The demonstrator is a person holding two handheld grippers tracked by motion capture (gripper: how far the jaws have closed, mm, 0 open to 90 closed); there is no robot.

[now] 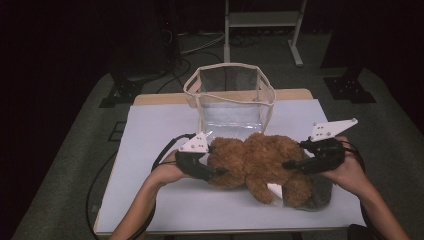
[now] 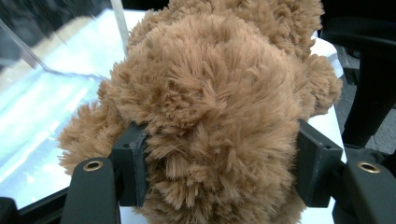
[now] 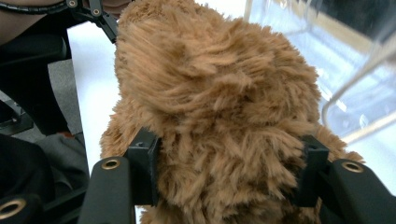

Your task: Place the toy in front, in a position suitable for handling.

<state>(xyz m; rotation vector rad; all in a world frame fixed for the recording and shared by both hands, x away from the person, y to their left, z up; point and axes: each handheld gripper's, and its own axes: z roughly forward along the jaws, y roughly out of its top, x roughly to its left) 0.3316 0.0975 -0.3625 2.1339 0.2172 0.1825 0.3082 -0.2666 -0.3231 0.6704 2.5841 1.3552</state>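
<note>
Two grippers have hold of one brown teddy bear point(image 1: 257, 162), which lies across the near middle of the white surface point(image 1: 150, 200), just in front of a clear bag point(image 1: 230, 97) with cream trim that stands open-topped. At the left, the left gripper point(image 1: 216, 172) comes in from the side, and in the left gripper view its jaws press into the fur on both flanks of one rounded end of the bear point(image 2: 210, 107). At the right, the right gripper point(image 1: 287, 164) does the same from the opposite side; in the right gripper view its jaws are sunk into the plush of the other end point(image 3: 210, 102), closed on it rather than merely around it.

My reading is that the grasp is made and the lift is the step in hand, with the bag as the likely destination. The next move calls for both hands to rise together, keeping the bear level, clearing the bag's rim point(image 1: 227, 65), then lowering it through the opening. Soft fur could slip if either grip slackens.
</note>
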